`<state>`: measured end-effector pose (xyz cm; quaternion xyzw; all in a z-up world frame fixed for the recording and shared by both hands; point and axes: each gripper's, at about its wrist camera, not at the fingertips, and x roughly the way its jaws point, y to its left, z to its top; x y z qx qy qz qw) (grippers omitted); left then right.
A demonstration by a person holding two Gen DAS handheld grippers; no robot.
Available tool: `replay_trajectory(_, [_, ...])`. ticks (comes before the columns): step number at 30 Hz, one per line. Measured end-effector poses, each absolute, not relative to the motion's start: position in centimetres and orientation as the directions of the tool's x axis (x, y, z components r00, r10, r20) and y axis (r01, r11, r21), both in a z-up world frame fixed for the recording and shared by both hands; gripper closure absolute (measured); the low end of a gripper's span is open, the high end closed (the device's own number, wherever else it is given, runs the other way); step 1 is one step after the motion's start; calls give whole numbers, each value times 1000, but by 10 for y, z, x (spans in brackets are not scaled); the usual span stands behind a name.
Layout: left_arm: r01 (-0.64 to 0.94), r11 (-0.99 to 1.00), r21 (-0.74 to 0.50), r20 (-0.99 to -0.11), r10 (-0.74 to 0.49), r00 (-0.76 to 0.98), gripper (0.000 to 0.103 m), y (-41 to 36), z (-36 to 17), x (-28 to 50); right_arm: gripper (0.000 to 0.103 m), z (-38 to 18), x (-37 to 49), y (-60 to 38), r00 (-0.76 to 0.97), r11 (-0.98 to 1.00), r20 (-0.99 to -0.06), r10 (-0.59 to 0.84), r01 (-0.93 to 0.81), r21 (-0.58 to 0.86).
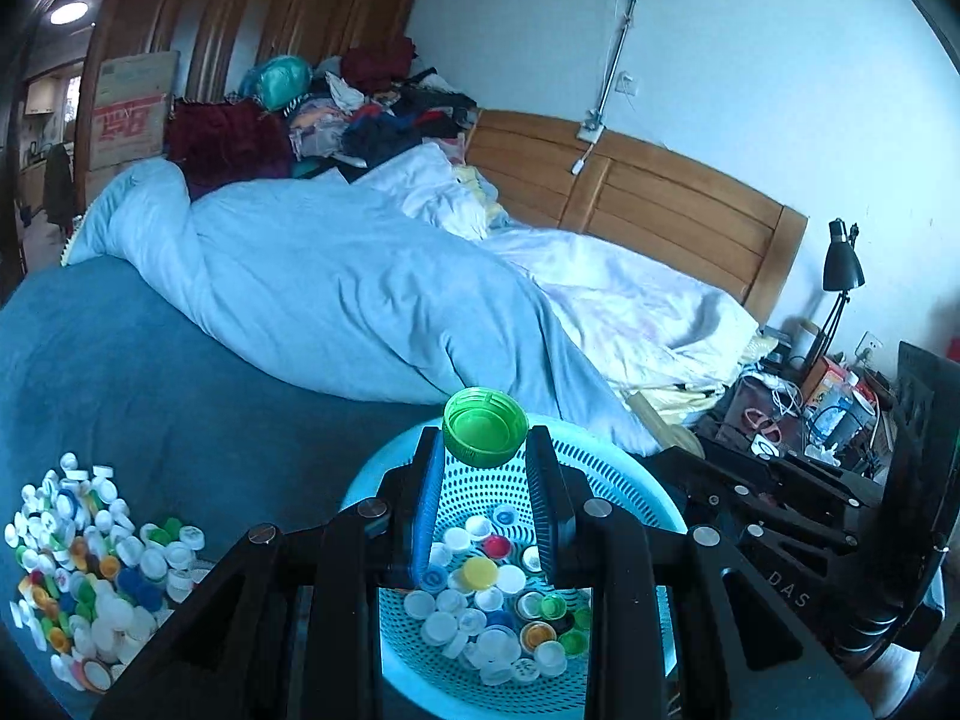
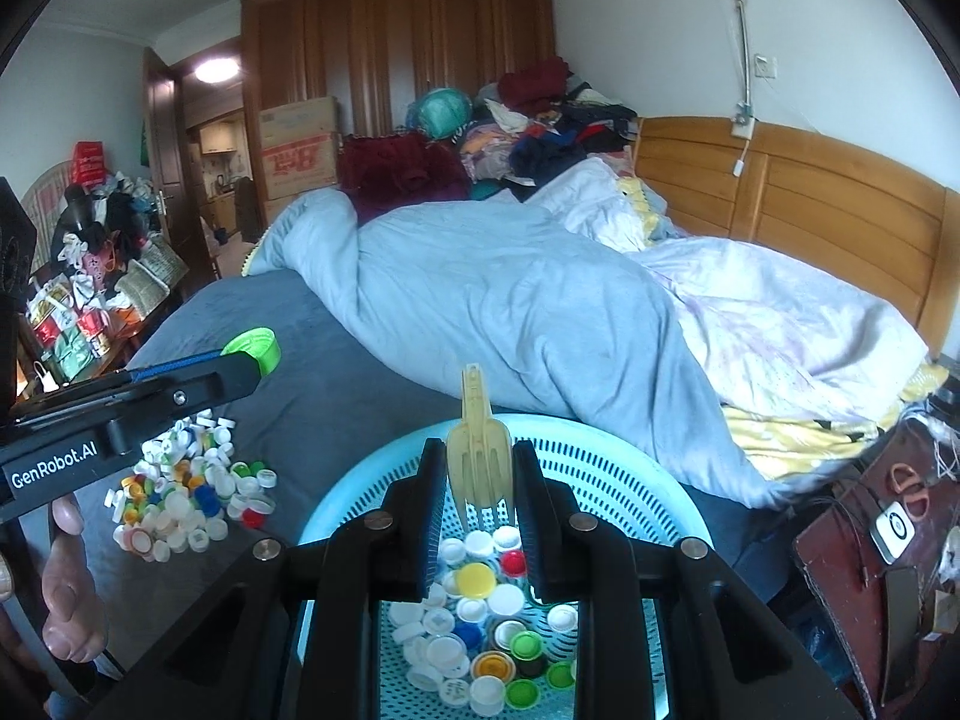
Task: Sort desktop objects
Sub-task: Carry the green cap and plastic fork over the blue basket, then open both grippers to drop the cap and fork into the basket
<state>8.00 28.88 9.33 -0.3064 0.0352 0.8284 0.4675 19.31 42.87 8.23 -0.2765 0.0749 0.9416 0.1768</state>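
My left gripper is shut on a green bottle cap, gripped by its sides with the open side facing the camera. It hangs over the far rim of a light blue perforated basket that holds several mixed caps. My right gripper is shut on a cream plastic fork, handle up and tines down, above the same basket. In the right wrist view the left gripper reaches in from the left with the green cap at its tip.
A loose pile of bottle caps lies on the dark blue bed sheet left of the basket. A rumpled pale blue duvet lies beyond. A cluttered bedside table stands on the right. A hand grips the left tool.
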Motion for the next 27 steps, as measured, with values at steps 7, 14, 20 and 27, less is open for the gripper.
replay_trajectory(7, [-799, -555, -232, -591, 733, -338, 80, 312, 77, 82, 79, 75, 196, 441, -761, -916, -573, 304, -398, 43])
replay_trajectory(14, [-805, -550, -222, -626, 713, -315, 80, 330, 70, 88, 79, 67, 198, 449, -746, -911, -593, 303, -410, 50])
replay_trajectory(20, [-803, -560, -206, -650, 692, -316, 80, 340, 65, 90, 79, 61, 199, 453, -738, -908, -604, 299, -414, 56])
replay_trajectory(27, [-797, -573, -189, -669, 670, -323, 80, 346, 59, 90, 79, 53, 198, 457, -733, -909, -615, 290, -413, 63])
